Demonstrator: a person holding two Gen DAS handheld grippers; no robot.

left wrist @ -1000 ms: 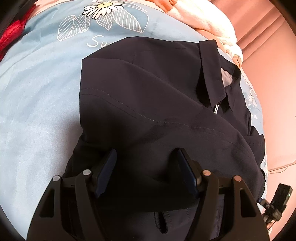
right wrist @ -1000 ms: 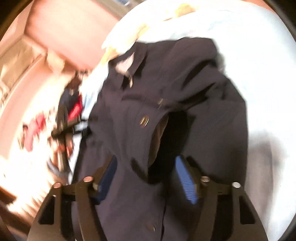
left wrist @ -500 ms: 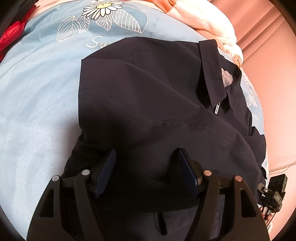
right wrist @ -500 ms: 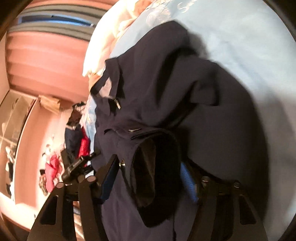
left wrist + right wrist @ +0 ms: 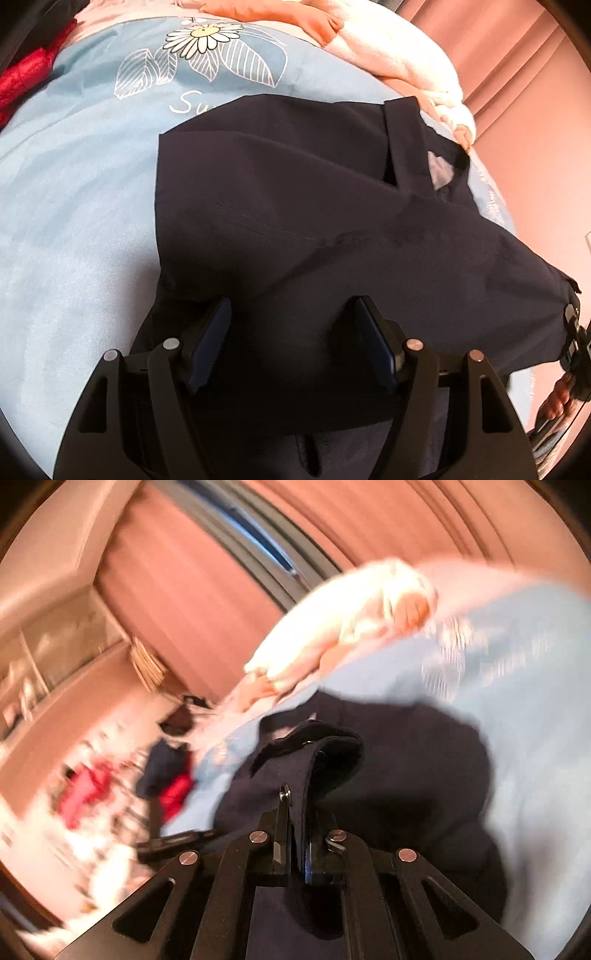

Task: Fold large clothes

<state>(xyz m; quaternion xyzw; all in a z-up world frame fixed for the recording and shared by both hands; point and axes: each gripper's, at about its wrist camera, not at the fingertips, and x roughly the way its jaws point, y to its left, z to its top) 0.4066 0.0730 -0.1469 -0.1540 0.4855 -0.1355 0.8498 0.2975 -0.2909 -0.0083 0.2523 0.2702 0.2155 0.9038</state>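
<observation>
A dark navy jacket (image 5: 295,206) lies spread on the light blue bedsheet (image 5: 74,192), collar toward the far right. My left gripper (image 5: 291,304) hovers low over its near part, jaws open, with cloth beneath them and nothing pinched. In the blurred right wrist view my right gripper (image 5: 297,812) is shut on a folded edge of the jacket, a sleeve opening (image 5: 321,746) with a metal snap, and holds it raised above the rest of the jacket (image 5: 424,775). In the left wrist view that lifted side forms a raised ridge at the right.
A pink-and-white blanket (image 5: 388,48) is heaped at the bed's far end. A red garment (image 5: 26,70) lies at the far left. Pink curtains (image 5: 207,602) hang behind the bed, and red and dark clothes (image 5: 170,775) clutter the floor beside it.
My right gripper has shut on the jacket's sleeve opening and risen with it, its view swinging up toward the curtains. The jacket's right side has lifted. The left gripper stayed put and open.
</observation>
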